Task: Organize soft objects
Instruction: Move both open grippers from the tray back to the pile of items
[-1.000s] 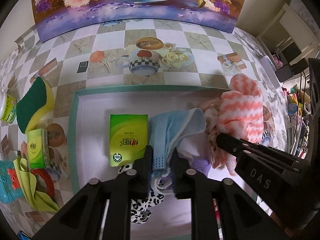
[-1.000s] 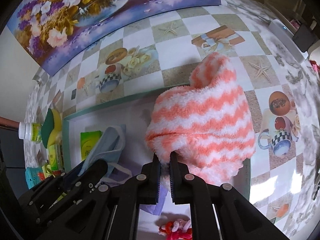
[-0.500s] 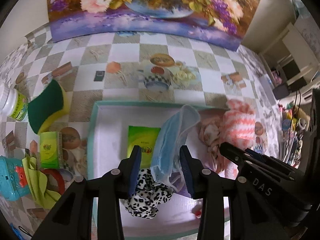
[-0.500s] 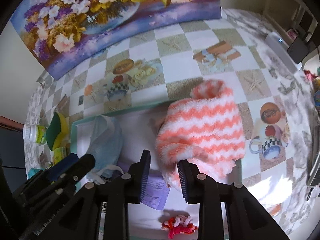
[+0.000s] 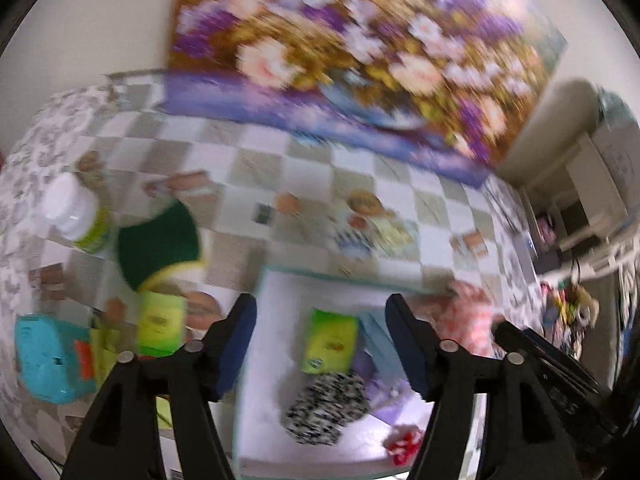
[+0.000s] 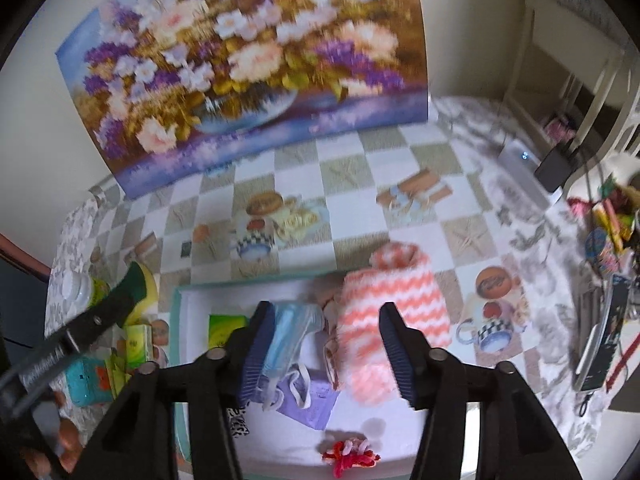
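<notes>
A teal-rimmed white tray [image 6: 176, 320] holds the soft things. An orange-and-white fuzzy towel [image 6: 392, 308] lies at its far right corner, with a light blue cloth [image 6: 292, 332] beside it and a purple bag [image 6: 308, 396] underneath. A leopard-print cloth [image 5: 328, 408], a green tissue pack [image 5: 330, 340] and a red scrunchie [image 6: 350, 452] also lie in the tray. My left gripper [image 5: 320, 320] hangs above the tray's left part, jaws opening, nothing between them. My right gripper [image 6: 326, 320] hovers above the towel and blue cloth, jaws opening, empty.
Left of the tray stand a green-and-yellow sponge [image 5: 160, 248], a white-capped bottle [image 5: 76, 212], a second green pack [image 5: 160, 324] and a teal object [image 5: 48, 364]. A flower painting [image 6: 240, 64] leans at the back. Clutter [image 6: 608, 220] crowds the table's right edge.
Both grippers opened and rose. The left one let go of the blue cloth and swung left. The right one let go of the fuzzy towel, which now rests in the tray.
</notes>
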The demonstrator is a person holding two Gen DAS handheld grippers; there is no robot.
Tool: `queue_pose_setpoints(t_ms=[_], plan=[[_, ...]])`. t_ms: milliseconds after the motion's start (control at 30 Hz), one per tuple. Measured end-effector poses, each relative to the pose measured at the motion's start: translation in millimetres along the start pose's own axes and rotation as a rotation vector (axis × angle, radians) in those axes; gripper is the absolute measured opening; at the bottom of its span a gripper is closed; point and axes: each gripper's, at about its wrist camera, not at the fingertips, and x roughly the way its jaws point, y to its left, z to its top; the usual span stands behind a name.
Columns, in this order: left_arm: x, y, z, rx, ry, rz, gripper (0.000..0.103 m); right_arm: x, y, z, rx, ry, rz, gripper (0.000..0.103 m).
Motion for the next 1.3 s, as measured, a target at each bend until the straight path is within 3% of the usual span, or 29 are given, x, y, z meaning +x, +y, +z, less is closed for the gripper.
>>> queue_pose_setpoints(t_ms=[200,300,733,1000,1300], plan=[[-15,51,15,-0.108,-0.067,0.081,0.073,-21,12,4,-0.007,-0.068,-0.014,0.067],[-20,77,19,-0.157,-0.09,0.126,0.08,-24,21,5,-0.01,-0.084,-0.012,0.068],[-30,156,24,-0.247,-0.11,0.258,0.084,13,106,-3,-0.112,-0.016,0.061,0.068],[-26,184,25,-0.231,-0.075,0.329,0.085,42,165,-21,-0.207,0.047,0.102,0.068],[1,210,20,-0.222,0.02,0.376,0.085,88,212,-43,-0.278,0.16,0.128,0.068]])
